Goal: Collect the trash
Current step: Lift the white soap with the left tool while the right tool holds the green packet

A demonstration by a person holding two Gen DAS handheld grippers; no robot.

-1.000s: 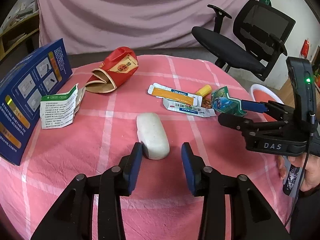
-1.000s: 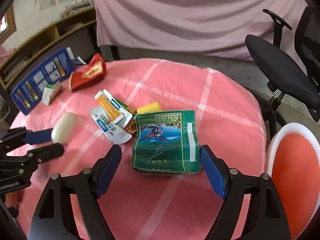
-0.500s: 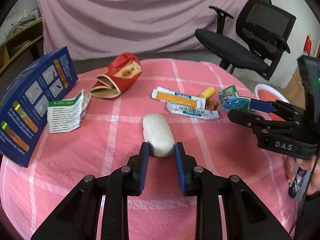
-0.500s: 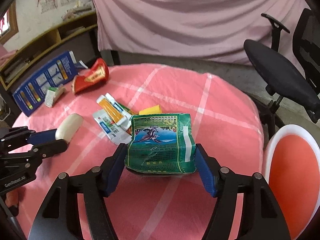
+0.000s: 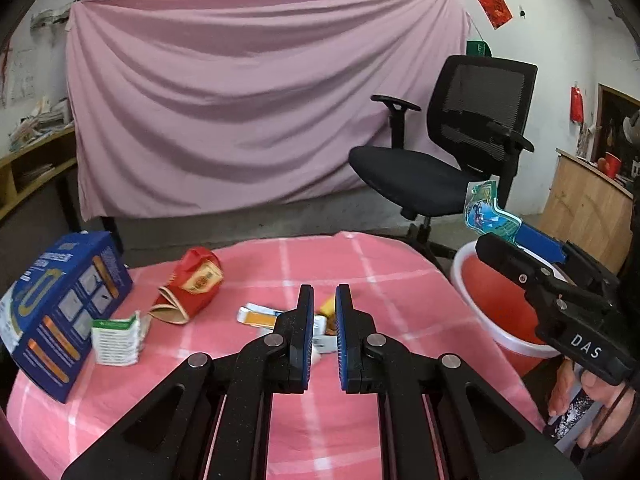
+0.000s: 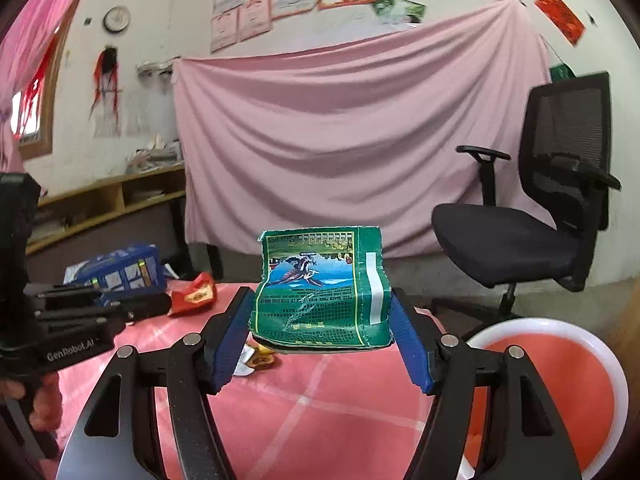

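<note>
My right gripper point(image 6: 320, 300) is shut on a crumpled green packet point(image 6: 320, 280) and holds it in the air above the pink checked table point(image 5: 380, 280). From the left wrist view the packet point(image 5: 482, 212) hangs in that gripper point(image 5: 516, 240) just over the red basin point(image 5: 516, 346). My left gripper point(image 5: 322, 296) is closing, with only a narrow slit between its blue pads. Nothing clearly sits in the slit. A sliver of white shows low in it. The white oval piece is hidden from both views.
On the cloth lie a blue box point(image 5: 64, 300), a red packet point(image 5: 196, 280), a white and green leaflet point(image 5: 116, 336), orange and white wrappers point(image 5: 256, 316) and a yellow scrap point(image 5: 328, 306). A black office chair point(image 5: 440, 176) stands behind the white-rimmed basin point(image 6: 520, 326).
The right jaws closed on the green packet and lifted it off the table toward the basin. The left jaws closed at the white oval's near end, then rose, and the oval dropped from sight.
</note>
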